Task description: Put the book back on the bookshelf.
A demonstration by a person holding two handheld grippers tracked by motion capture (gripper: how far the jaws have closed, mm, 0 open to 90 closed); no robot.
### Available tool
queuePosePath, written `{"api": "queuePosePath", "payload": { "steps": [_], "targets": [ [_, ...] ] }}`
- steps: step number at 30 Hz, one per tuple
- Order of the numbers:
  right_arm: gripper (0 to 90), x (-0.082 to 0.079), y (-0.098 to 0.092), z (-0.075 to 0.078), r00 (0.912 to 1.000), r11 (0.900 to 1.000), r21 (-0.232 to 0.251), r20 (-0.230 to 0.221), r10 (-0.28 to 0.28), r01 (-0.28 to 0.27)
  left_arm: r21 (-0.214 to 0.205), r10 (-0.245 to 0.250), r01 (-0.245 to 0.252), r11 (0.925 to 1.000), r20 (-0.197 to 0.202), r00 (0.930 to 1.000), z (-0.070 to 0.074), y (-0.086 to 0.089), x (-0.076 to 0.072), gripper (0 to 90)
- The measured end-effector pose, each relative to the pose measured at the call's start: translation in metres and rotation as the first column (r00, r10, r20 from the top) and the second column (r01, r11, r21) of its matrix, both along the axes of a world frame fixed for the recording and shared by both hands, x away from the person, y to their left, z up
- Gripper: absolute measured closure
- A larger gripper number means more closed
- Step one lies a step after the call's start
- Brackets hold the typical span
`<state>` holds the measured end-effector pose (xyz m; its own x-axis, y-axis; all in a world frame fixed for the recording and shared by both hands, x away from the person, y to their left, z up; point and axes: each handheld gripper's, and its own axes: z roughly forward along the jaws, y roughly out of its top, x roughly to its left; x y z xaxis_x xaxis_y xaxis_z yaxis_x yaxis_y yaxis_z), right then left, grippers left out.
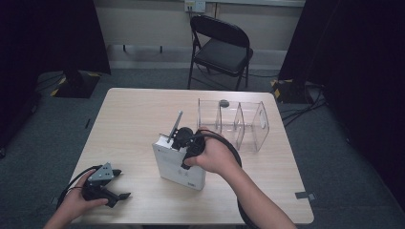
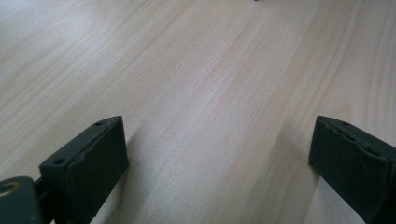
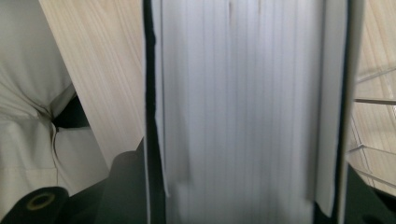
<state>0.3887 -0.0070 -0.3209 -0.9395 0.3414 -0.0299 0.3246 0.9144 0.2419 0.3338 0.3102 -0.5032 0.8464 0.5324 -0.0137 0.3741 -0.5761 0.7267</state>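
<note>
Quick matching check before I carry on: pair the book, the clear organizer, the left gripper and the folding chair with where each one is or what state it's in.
Things:
1. book
2. clear organizer
3. left gripper
4. folding chair

Places or states:
A. on the floor beyond the table
B. jaws open, low over bare wood
C. upright, clamped by the right gripper
D. on the table's far right part, compartments look empty

Pairs: 1-C, 2-D, 3-B, 4-A

left tool: jaws wide apart | right tool: jaws clamped, pointing down
</note>
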Motion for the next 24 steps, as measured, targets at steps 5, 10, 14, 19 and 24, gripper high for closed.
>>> {"api": "queuePosePath", "payload": {
  "steps": [5,10,14,19,24],
  "targets": [
    [52.1,-0.003,0.000,0.001,1.0000,1.0000,0.000,0.009,0.005,-0.005,0.003,-0.001,0.001,1.0000,0.002,1.0000,0.000,0.000,0.000,3.8],
    [52.2,-0.004,-0.004,0.005,0.9999,1.0000,-0.004,0.016,-0.002,0.003,0.003,-0.001,0.001,1.0000,0.002,1.0000,0.000,0.000,0.000,3.7],
    [52.2,-0.004,-0.015,0.014,0.9991,0.9987,0.026,-0.009,-0.043,0.043,0.001,0.000,0.000,1.0000,-0.001,1.0000,0.000,0.000,0.000,3.7],
    [52.3,-0.005,-0.027,0.022,0.9980,0.9976,0.029,-0.007,-0.063,0.063,0.002,-0.003,0.003,1.0000,-0.002,1.0000,0.000,0.000,0.000,3.1],
    [52.3,-0.006,-0.041,0.024,0.9954,0.9948,0.037,-0.020,-0.094,0.095,0.002,-0.003,0.003,1.0000,-0.003,1.0000,0.000,0.000,0.000,3.0]
  ]
}}
